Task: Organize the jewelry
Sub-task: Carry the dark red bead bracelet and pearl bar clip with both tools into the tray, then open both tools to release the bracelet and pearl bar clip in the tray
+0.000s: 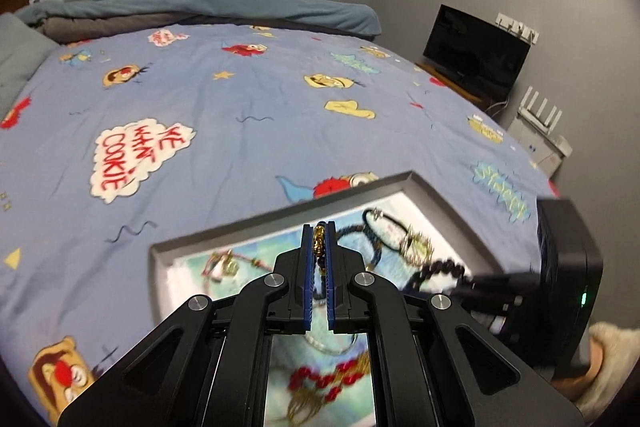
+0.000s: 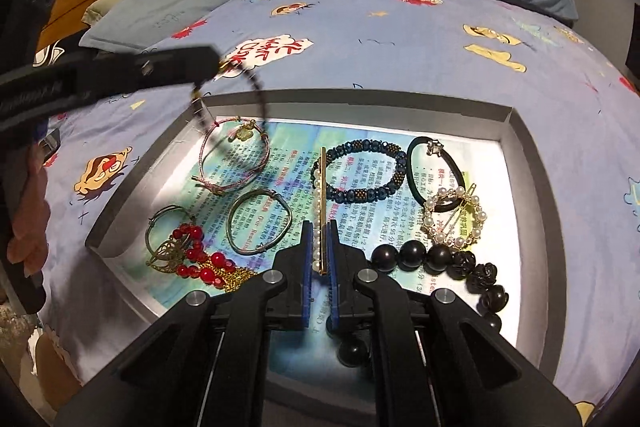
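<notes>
Grey tray rim (image 2: 536, 163) close around right tool (image 2: 319, 259)

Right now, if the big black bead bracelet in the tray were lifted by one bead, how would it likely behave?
The black bead bracelet would probably go floppy: its beads lie in a loose curve, not a rigid ring. The round, glossy beads look slippery and apt to roll on the tray's printed paper liner. It seems heavy for its size, given how large the beads are beside the blue beaded bracelet.
</notes>
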Motion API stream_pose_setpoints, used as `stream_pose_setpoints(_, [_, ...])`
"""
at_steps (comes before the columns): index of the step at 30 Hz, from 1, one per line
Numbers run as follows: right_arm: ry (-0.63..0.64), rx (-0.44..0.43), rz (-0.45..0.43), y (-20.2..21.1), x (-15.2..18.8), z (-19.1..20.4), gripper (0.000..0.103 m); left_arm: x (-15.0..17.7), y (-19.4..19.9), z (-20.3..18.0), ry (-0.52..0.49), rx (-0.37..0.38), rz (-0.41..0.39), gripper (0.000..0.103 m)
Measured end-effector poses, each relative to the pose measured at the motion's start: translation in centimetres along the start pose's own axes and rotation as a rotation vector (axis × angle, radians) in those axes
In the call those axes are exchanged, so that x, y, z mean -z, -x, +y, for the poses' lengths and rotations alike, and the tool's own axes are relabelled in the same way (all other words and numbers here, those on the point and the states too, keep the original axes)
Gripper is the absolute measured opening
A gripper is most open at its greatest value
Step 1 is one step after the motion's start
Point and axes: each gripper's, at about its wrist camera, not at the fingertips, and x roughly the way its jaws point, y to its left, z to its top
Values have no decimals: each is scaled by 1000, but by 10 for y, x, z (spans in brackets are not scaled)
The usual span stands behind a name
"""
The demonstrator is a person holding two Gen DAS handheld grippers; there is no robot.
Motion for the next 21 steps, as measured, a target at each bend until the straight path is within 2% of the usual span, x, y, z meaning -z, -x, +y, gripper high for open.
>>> stream_pose_setpoints(4, [-11, 0, 23, -6, -2, -1, 7, -6, -18, 1, 21, -11, 11, 6])
stream_pose_setpoints(12, [-26, -10, 57, -16, -8, -1, 7, 5, -59, 18, 19, -154, 139, 6])
stream_pose_setpoints(16, [-41, -8, 51, -15, -9, -3, 7, 13, -69, 27, 22, -180, 186, 6])
stream_pose_setpoints(18, [-46, -10, 45, -13, -10, -5, 7, 15, -67, 29, 32, -181, 181, 6])
stream_pose_setpoints(19, [-44, -7, 42, -12, -10, -5, 7, 15, -64, 29, 34, -181, 169, 8])
stream_pose_setpoints(20, [-40, -2, 37, -10, -10, -5, 7, 15, -61, 29, 34, -186, 158, 20])
stream_pose_setpoints(21, [-40, -3, 35, -8, -9, -5, 8, 14, -60, 29, 34, -190, 150, 36])
